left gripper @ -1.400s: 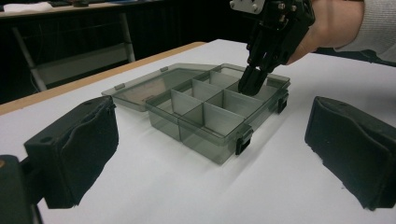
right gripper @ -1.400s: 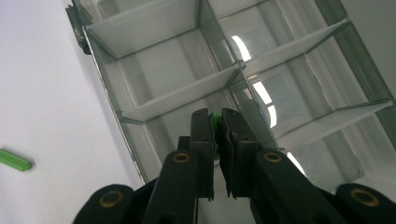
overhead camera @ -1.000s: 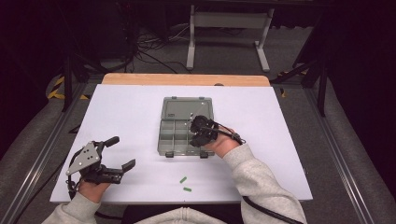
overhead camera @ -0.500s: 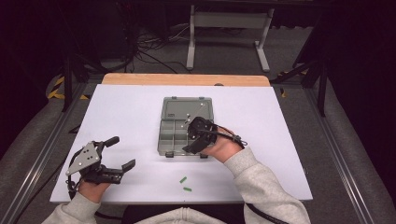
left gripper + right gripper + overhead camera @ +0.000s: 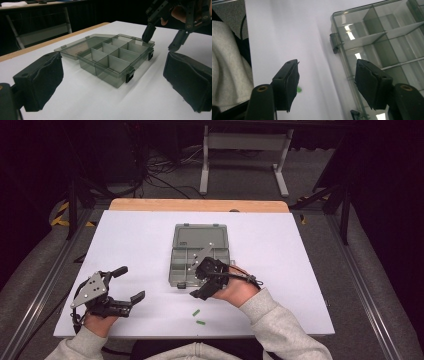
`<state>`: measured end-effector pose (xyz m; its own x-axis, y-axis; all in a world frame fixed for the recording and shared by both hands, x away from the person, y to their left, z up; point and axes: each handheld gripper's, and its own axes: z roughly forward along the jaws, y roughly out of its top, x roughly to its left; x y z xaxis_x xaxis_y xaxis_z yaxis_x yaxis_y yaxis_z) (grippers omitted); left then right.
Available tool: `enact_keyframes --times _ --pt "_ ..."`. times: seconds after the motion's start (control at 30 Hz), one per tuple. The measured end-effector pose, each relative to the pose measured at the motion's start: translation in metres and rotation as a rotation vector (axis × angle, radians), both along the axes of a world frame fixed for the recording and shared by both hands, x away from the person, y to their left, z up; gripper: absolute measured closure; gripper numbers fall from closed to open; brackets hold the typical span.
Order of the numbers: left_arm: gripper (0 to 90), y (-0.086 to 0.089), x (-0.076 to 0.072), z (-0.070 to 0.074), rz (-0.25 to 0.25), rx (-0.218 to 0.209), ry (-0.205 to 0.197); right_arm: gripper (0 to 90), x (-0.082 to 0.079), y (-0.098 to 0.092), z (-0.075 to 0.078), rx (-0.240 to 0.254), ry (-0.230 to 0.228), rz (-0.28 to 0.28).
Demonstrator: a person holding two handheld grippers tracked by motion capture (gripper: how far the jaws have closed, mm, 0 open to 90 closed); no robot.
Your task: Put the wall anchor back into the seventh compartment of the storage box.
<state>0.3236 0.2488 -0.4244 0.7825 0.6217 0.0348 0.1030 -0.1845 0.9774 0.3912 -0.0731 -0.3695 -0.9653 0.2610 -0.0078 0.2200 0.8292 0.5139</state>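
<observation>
— Where is our compartment box (image 5: 200, 254)?
— Mid-table, lid open. Our right gripper (image 5: 201, 290) hangs at its near edge, jaws just opening, nothing between them.
— The left gripper (image 5: 124, 284)?
— Spread, empty, well apart; green pieces (image 5: 198, 316) lie nearer us.

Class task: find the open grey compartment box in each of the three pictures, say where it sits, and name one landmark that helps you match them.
High view: compartment box at the table's centre, lid folded back away from the person.
Left gripper view: compartment box mid-frame, between the two black jaws.
Right gripper view: compartment box fills the upper right.
Shared landmark: the black latch on the box's front wall.
</observation>
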Motion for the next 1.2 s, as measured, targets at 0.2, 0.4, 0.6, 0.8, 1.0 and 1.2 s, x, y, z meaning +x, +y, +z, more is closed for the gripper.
enact_keyframes --times 0.2,0.4,0.6,0.8,1.0,1.2 --pt "3.6 0.0 0.0 0.0 0.001 0.0 0.0 35.6 -0.01 0.004 -0.002 -0.004 -0.001 0.021" --pt "3.6 0.0 0.0 0.0 0.001 0.0 0.001 36.2 -0.013 0.007 -0.012 -0.028 0.006 0.031" --pt "3.6 0.0 0.0 0.0 -0.001 0.004 0.003 36.8 -0.017 0.011 -0.021 -0.045 0.018 0.043" --pt "3.7 0.0 0.0 0.0 0.001 0.001 0.001 37.3 -0.023 0.016 -0.034 -0.077 0.048 0.062" --pt "3.6 0.0 0.0 0.0 -0.001 -0.001 0.005 37.9 -0.026 0.019 -0.043 -0.094 0.063 0.073" --pt "3.7 0.0 0.0 0.0 -0.001 -0.001 0.005 38.7 -0.029 0.02 -0.051 -0.122 0.078 0.078"
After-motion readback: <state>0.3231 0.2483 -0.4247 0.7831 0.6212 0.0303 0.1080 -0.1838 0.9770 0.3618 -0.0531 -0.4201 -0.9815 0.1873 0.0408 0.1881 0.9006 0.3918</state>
